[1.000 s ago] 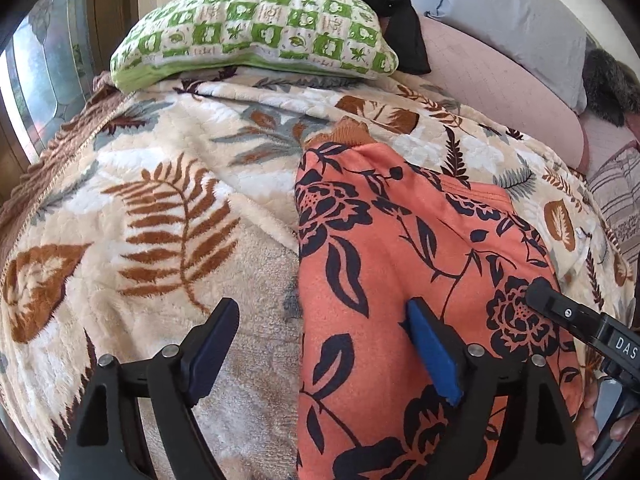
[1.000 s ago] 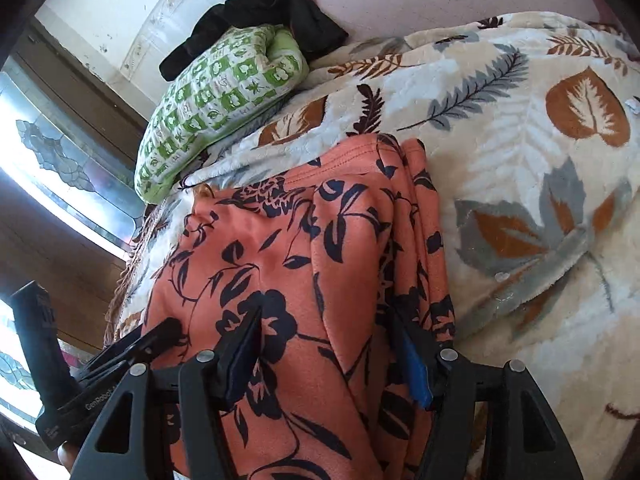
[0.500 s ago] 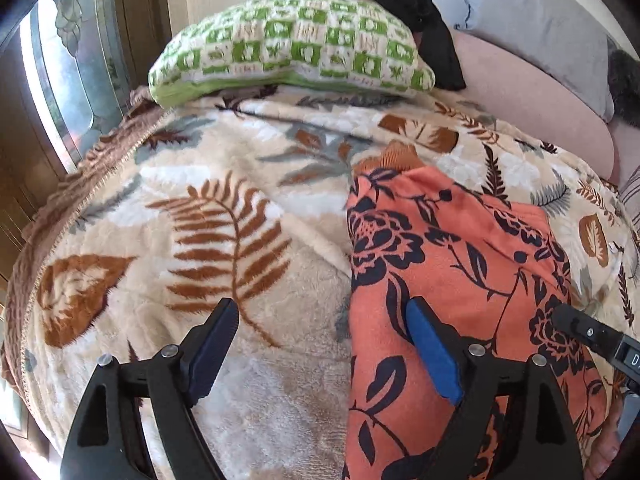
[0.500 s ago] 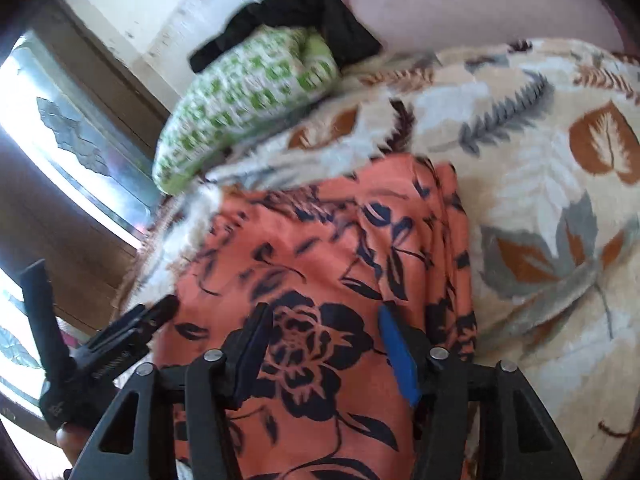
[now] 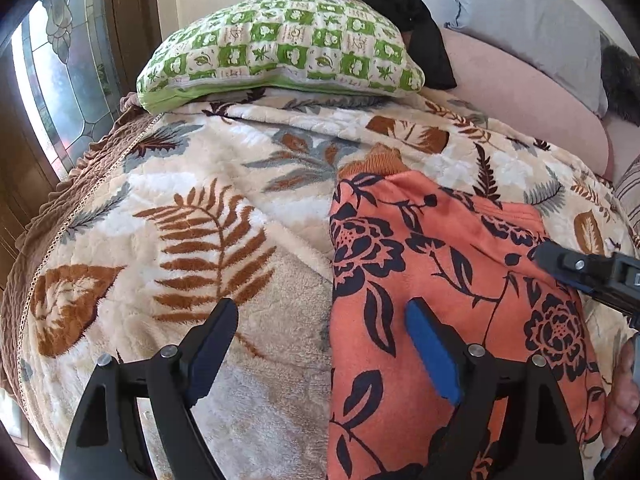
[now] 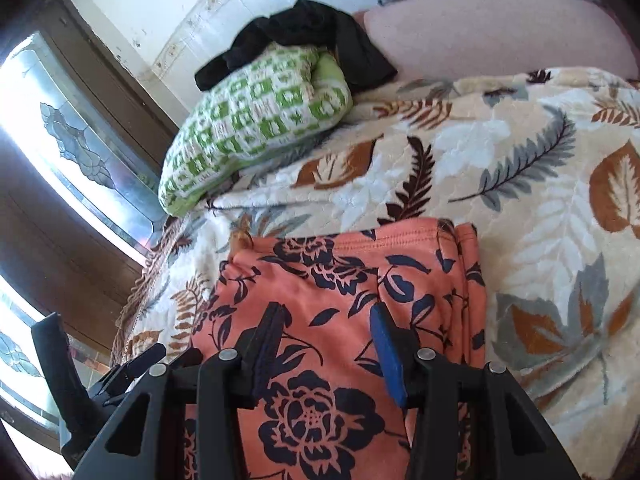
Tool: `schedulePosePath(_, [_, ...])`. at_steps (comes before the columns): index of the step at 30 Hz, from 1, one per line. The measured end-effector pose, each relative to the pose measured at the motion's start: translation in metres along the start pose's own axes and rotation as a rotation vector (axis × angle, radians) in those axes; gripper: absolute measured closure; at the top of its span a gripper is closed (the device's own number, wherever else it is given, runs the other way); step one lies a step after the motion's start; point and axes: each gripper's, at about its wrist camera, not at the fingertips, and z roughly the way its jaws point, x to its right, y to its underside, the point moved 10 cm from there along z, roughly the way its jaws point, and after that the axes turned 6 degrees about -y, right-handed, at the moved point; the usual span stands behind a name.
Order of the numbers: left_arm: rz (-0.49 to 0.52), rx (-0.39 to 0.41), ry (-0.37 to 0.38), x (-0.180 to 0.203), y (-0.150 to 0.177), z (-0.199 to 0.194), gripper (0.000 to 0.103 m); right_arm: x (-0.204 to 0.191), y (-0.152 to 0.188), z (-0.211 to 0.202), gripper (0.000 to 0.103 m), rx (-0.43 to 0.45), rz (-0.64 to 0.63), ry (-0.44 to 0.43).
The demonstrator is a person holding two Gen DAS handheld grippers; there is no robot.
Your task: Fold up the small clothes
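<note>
I see the orange floral garment (image 5: pixel 440 280) lying folded on the leaf-print blanket (image 5: pixel 200 220) below the green checked pillow (image 5: pixel 280 56), my left gripper (image 5: pixel 320 328) spread wide straddling its left edge, and my right gripper (image 6: pixel 324 332) half-open above it, both holding nothing.

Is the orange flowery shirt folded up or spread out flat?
Folded. The orange shirt lies as a narrow strip on the blanket, with doubled cloth layers stacked along its right edge and its ribbed cuff poking out underneath.
</note>
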Motion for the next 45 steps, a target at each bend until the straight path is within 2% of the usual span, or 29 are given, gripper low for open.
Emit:
schedulePosePath(1, [0.002,-0.004,0.007,0.001,0.001,0.002,0.015,0.008,0.009,0.018,0.052,-0.092,0.025,0.016])
schedulePosePath(2, [-0.003,-0.006,0.010,0.000,0.000,0.003,0.015,0.017,0.015,0.031,0.052,-0.145,0.042,0.038])
schedulePosePath(4, [-0.010,-0.012,0.016,-0.001,0.000,0.003,0.014,0.016,0.012,0.029,0.049,-0.114,0.039,0.024])
schedulePosePath(9, [-0.038,-0.004,0.035,-0.006,-0.003,-0.002,0.013,0.005,0.011,0.012,0.049,-0.088,-0.001,0.024])
schedulePosePath(13, [-0.032,0.026,0.002,-0.013,-0.003,-0.012,0.014,-0.007,0.014,-0.015,0.049,-0.045,-0.007,-0.027])
schedulePosePath(16, [-0.018,0.066,-0.035,-0.018,-0.002,-0.023,0.014,-0.024,0.022,-0.037,0.049,-0.004,-0.067,-0.022])
schedulePosePath(20, [-0.001,0.080,-0.038,-0.016,0.009,-0.037,0.014,-0.041,0.035,-0.059,0.052,0.027,-0.104,-0.026])
schedulePosePath(25, [0.012,0.095,-0.069,-0.010,0.029,-0.055,0.012,-0.034,0.064,-0.067,0.053,0.025,-0.124,0.060])
schedulePosePath(29, [0.024,0.117,-0.104,-0.001,0.047,-0.056,0.003,0.001,0.115,-0.049,0.053,-0.092,-0.093,0.166])
schedulePosePath(30, [0.036,0.120,-0.098,0.004,0.050,-0.055,0.000,0.000,0.117,-0.051,0.054,-0.060,-0.135,0.193])
schedulePosePath(32, [0.068,0.092,-0.090,0.010,0.059,-0.051,0.000,-0.007,0.119,-0.057,0.054,-0.053,-0.196,0.242])
schedulePosePath(37, [0.069,0.112,-0.096,0.011,0.063,-0.057,0.000,-0.004,0.113,-0.084,0.054,0.049,-0.137,0.215])
schedulePosePath(41, [0.066,0.108,-0.089,0.011,0.063,-0.056,0.000,-0.008,0.099,-0.097,0.054,0.127,-0.165,0.220])
schedulePosePath(43, [0.066,0.107,-0.090,0.012,0.062,-0.054,0.000,-0.005,0.102,-0.085,0.054,0.083,-0.152,0.209])
schedulePosePath(45, [0.069,0.102,-0.085,0.013,0.062,-0.051,0.000,0.009,0.115,-0.058,0.053,-0.038,-0.111,0.218])
